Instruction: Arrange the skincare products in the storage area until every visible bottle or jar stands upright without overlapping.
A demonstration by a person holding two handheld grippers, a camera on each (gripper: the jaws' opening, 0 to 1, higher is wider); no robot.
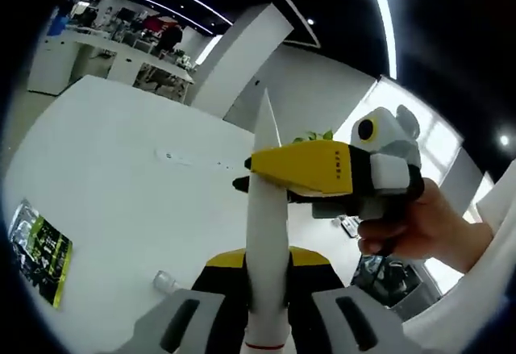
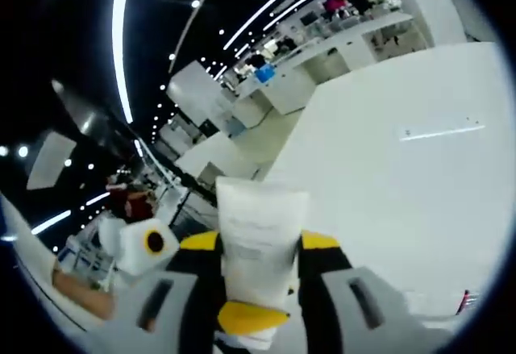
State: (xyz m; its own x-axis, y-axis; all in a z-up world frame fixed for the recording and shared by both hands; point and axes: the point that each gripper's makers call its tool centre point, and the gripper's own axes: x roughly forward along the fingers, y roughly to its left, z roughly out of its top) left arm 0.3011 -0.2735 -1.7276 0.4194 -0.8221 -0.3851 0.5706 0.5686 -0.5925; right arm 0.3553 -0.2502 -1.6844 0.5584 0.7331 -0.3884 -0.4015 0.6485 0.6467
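Both my claws clamp one white tube (image 1: 266, 233): left claw (image 1: 267, 326) at its capped end, right claw (image 2: 256, 306) too, above the white worktop (image 1: 121, 177).

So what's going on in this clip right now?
A person is holding one white tube with both grippers above a white table. The left gripper clamps it near its lower end, and the right gripper, held in the person's hand, pinches it higher up from the side. In the right gripper view the same tube sits between that gripper's jaws. A green and black packet lies on the table's edge and a small clear cap-like thing nearer. The tube isn't set down yet.
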